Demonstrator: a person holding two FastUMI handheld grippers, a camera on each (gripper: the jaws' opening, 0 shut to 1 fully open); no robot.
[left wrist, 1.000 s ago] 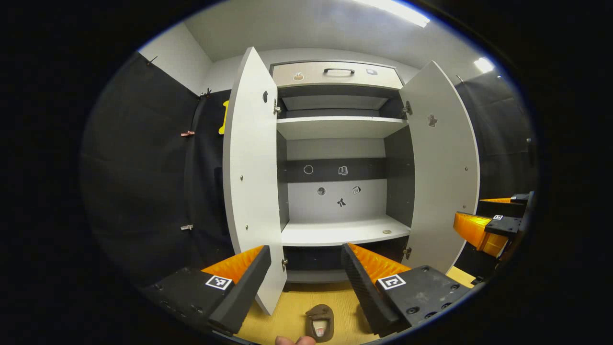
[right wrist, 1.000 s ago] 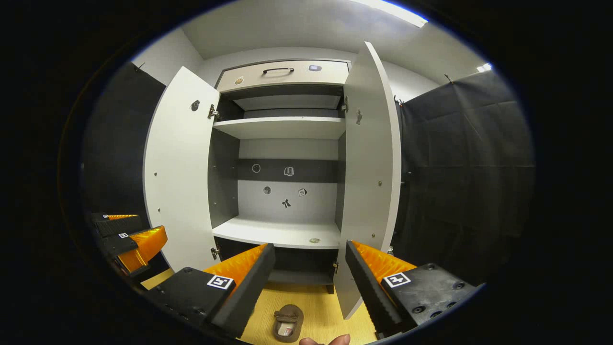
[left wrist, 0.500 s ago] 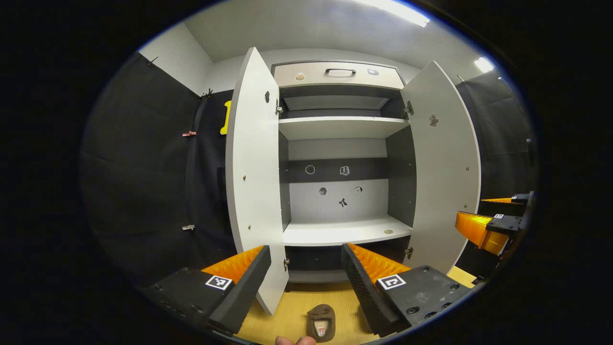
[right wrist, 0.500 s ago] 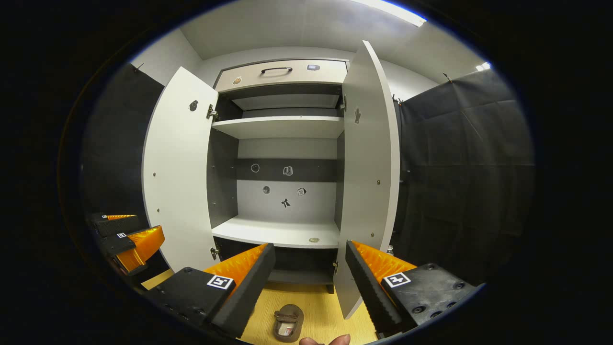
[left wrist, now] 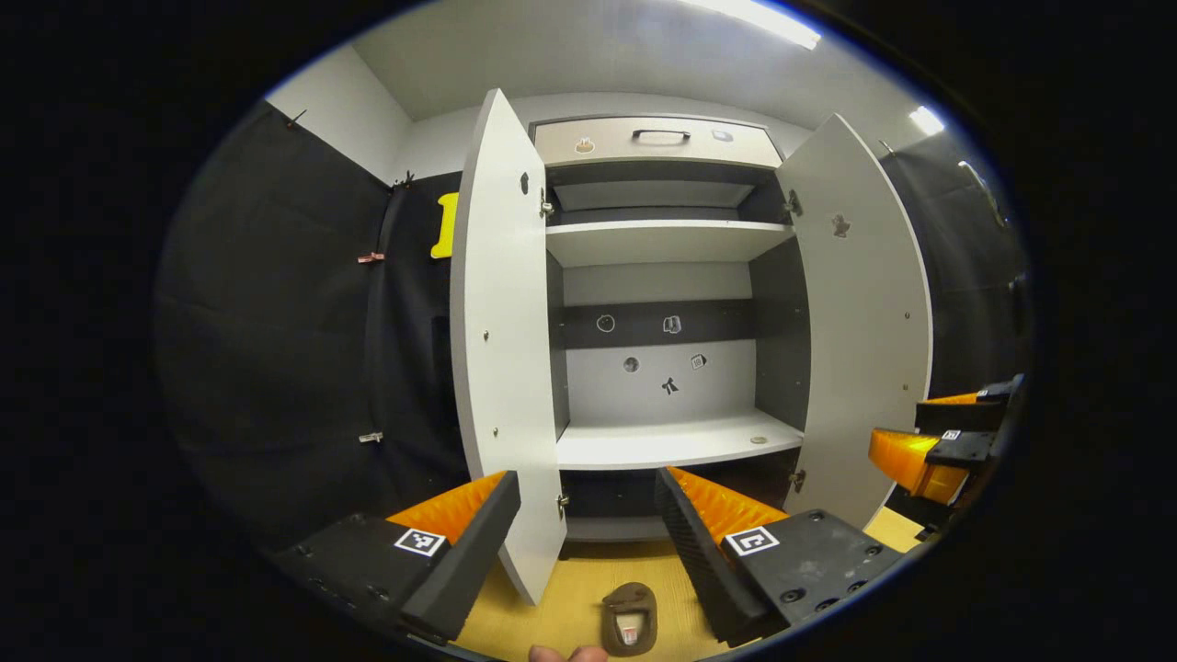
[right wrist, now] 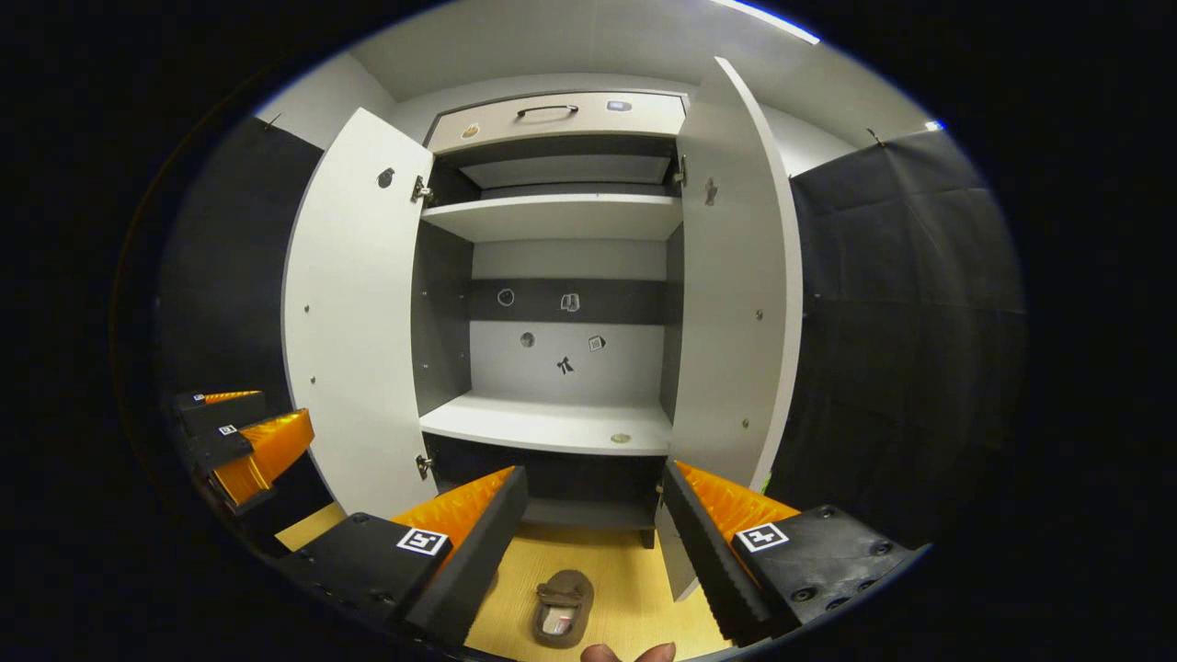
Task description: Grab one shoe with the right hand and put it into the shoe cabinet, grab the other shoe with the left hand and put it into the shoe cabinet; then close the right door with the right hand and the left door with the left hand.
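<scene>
Fingers of left gripper [left wrist: 587, 533] spread wide, nothing btwn them; same for right gripper [right wrist: 593, 529], apart and empty. Both hang in front of the shoe cabinet [left wrist: 662, 248], whose left door [left wrist: 501, 349] and right door [left wrist: 864, 313] stand open, shelves bare. One brown shoe [right wrist: 563, 607] lies on the yellow floor [right wrist: 634, 588] below and btwn the right gripper's fingers, near the cabinet base. Second shoe: can't tell where.
</scene>
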